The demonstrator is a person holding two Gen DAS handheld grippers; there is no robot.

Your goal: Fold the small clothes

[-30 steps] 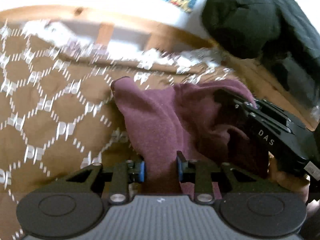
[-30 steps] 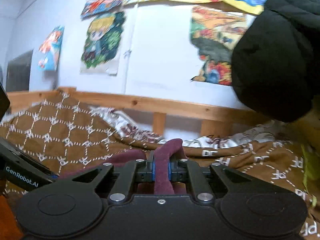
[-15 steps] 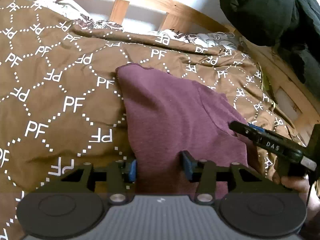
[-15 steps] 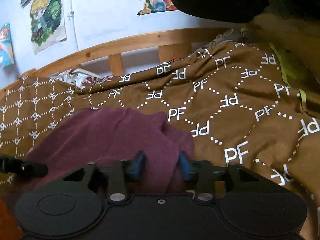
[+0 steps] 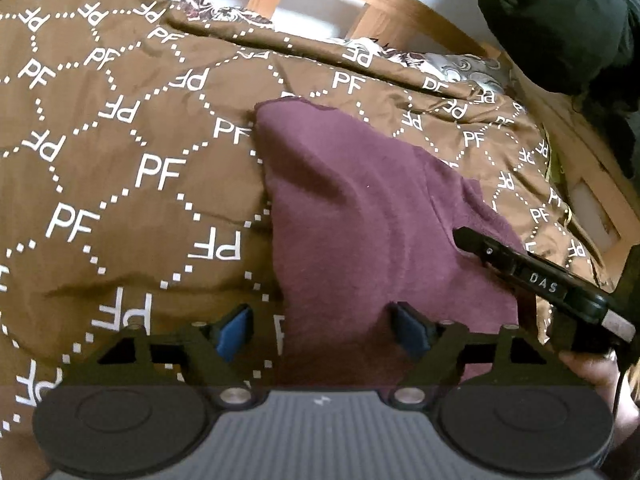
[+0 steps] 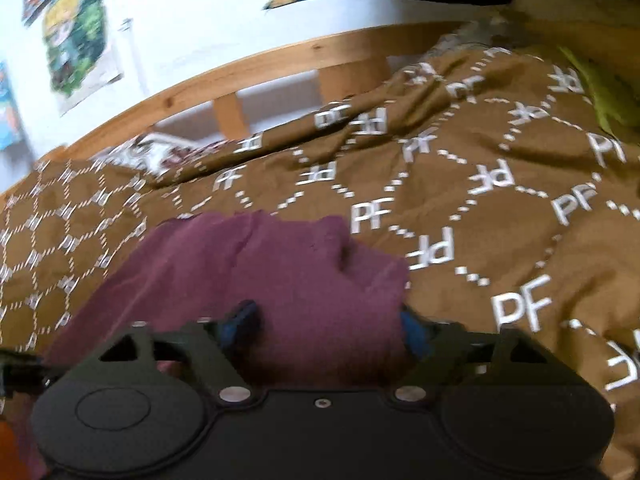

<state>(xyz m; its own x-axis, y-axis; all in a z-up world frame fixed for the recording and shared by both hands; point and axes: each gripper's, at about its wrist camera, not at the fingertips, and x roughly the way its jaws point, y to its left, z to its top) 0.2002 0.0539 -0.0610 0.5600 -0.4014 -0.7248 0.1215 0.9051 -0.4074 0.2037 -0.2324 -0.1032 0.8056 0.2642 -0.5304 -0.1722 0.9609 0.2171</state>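
**Both tongs spread above the garment**

The left gripper (image 5: 322, 330) and right gripper (image 6: 326, 326) are held with jaws apart, gripping nothing. The maroon garment (image 5: 372, 216) lies on the brown quilt (image 5: 120, 168). Opposite edges should be pinched evenly before folding. A wooden bed rail (image 6: 256, 72) and wall posters (image 6: 74, 36) are visible behind.

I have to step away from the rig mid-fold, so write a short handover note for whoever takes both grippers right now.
Left gripper: open, holding nothing, its pads either side of the near left edge of the maroon cloth.
Right gripper: open, empty, at the cloth's near right corner.
Cloth: lying spread on the brown bedspread, a few soft wrinkles and a small bump at the far right corner.
Done: cloth laid out on the bed, not gripped by either gripper.
Left: how many folds it has is unclear; smooth it, then probably regrip the near edge and fold it over.
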